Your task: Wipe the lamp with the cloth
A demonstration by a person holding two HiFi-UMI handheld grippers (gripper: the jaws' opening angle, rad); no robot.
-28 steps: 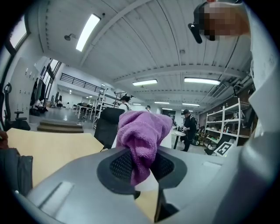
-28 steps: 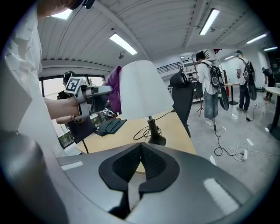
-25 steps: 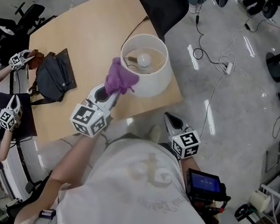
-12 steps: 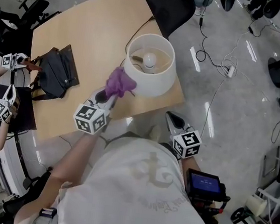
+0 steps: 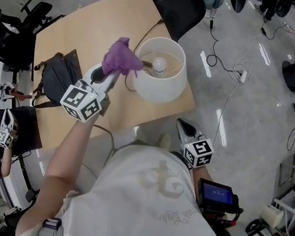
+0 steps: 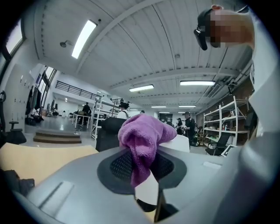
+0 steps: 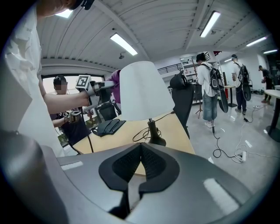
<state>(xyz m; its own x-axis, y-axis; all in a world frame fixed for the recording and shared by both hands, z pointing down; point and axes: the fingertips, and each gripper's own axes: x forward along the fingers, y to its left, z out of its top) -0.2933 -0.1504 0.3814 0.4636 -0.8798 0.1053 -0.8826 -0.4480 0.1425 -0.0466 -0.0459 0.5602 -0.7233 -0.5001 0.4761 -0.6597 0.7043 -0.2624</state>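
At rim of lamp (image 5: pixel 165 85), left claw (image 5: pixel 112 73) level, gripping cloth (image 5: pixel 120 58).

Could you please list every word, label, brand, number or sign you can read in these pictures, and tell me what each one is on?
No text can be read clearly.
Shirt print: a faint emblem with a line of script under it, too faint to read.
Device screen: lit blue, its contents too small to read.
Marker cubes: black and white square patterns only, no words.
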